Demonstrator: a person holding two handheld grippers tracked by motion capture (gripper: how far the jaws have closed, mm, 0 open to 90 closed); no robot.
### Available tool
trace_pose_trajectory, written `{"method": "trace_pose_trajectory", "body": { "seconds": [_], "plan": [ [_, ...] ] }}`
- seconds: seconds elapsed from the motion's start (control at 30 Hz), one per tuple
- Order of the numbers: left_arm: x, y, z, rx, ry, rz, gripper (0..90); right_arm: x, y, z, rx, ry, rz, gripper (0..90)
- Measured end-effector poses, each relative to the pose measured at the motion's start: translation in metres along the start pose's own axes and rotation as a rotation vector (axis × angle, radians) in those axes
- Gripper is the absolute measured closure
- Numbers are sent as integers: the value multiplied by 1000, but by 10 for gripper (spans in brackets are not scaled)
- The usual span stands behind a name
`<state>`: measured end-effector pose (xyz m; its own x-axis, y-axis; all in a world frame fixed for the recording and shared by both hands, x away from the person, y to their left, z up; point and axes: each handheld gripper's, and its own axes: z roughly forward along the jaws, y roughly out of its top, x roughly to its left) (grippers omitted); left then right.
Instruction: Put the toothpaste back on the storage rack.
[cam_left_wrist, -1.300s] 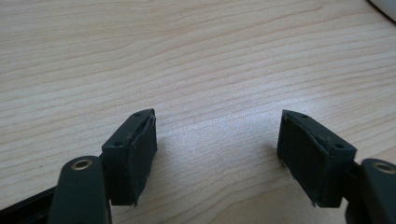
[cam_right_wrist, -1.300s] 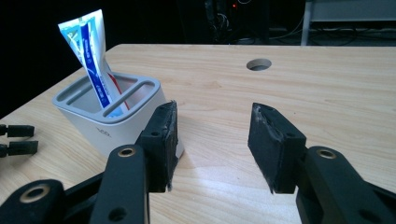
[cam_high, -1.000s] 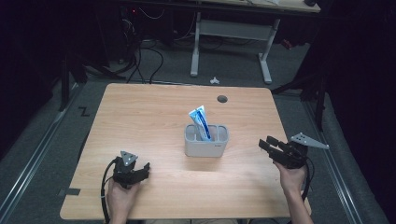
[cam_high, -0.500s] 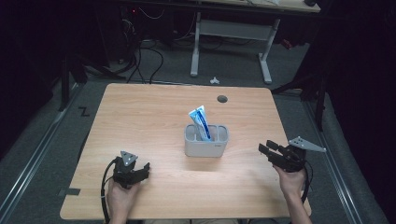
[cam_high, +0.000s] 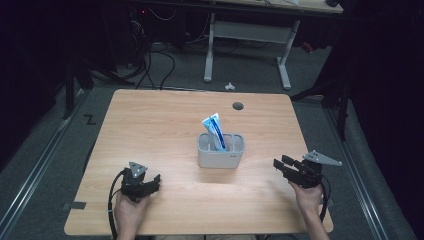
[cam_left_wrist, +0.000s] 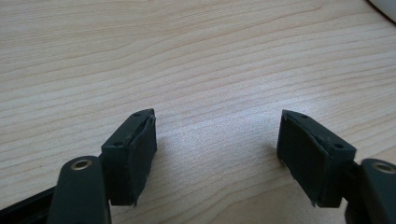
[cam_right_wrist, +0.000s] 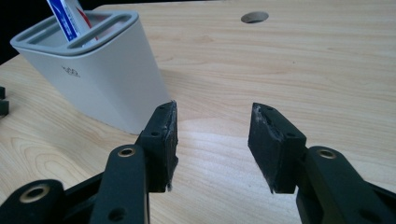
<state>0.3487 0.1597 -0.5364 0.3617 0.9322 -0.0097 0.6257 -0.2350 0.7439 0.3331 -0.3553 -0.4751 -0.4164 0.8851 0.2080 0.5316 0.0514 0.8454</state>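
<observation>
Wooden counter (cam_high: 165, 125) is carrying a white holder (cam_high: 220, 156) near its middle, with a blue-and-white tube (cam_high: 215, 131) standing tilted in the holder's left compartment as the high view shows it.

Left gripper (cam_high: 154, 183) is sitting low on the counter's near left side, well apart from the holder, held in the person's left hand (cam_high: 129, 214). In the left gripper view its jaws are standing wide apart with bare wood between them, nothing clamped; the pads (cam_left_wrist: 140, 156) are hovering just over or resting on the wood, cannot tell which.

Right gripper (cam_high: 280, 165) is sitting at the near right side, pointing toward the holder, near it but not touching. In the right gripper view its jaws are parted, gap empty, nothing gripped, and the holder (cam_right_wrist: 93, 70) is showing just beyond the left jaw, with the tube (cam_right_wrist: 65, 18) poking out of its top. Right hand (cam_high: 306, 196) is gripping the tool's body near the counter edge.

A round cable hole (cam_high: 238, 106) is lying farther back on the counter, beyond the holder.
</observation>
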Motion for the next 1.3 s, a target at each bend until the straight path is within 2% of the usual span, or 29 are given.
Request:
{"method": "trace_pose_trajectory", "body": {
  "seconds": [0.2, 0.4, 0.9, 1.3],
  "plan": [
    [0, 0, 0, 1, -1, 0, 290, 2, -5, 5, 25, -4, -16, 523],
    [0, 0, 0, 0, -2, -1, 290, 3, -12, 11, 43, -2, -5, 531],
    [0, 0, 0, 0, -2, -1, 290, 9, -31, 26, 107, -15, -19, 532],
    [0, 0, 0, 0, -2, -1, 290, 15, -34, 33, 130, -51, -78, 518]
  ]
}}
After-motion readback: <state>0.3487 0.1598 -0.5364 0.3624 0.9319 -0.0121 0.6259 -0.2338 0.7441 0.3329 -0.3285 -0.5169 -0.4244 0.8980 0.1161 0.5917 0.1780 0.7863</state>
